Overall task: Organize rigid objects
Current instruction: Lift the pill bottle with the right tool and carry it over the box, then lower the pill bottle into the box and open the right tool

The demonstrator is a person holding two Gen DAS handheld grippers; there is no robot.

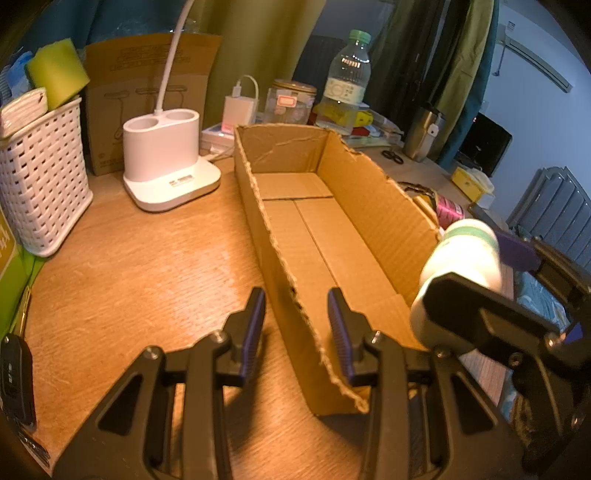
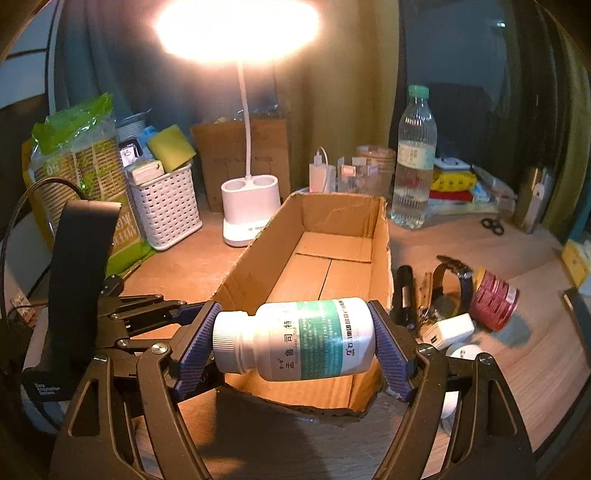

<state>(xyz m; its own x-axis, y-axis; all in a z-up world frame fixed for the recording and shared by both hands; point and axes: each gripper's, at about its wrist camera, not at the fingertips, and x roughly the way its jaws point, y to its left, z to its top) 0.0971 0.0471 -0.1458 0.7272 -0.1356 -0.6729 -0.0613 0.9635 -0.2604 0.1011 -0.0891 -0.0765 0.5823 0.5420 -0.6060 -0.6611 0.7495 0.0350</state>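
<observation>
I am looking at a lived-in room at home, a bedroom or study corner. A lit desk lamp (image 2: 250,206) is standing near the bench's (image 1: 147,280) far edge beside a white storage basket (image 1: 44,184), a charger (image 1: 240,109) and a water bottle (image 2: 413,158), with clothes (image 1: 465,66) hanging behind the far right corner.

Blurred pill bottle (image 1: 461,266) half behind right gripper (image 1: 480,280), car key (image 1: 14,373) cut by frame edge, possibly a watch (image 2: 452,280) partly masked beside the flashlight (image 2: 404,291), lamp head (image 2: 236,27) blown out.
</observation>
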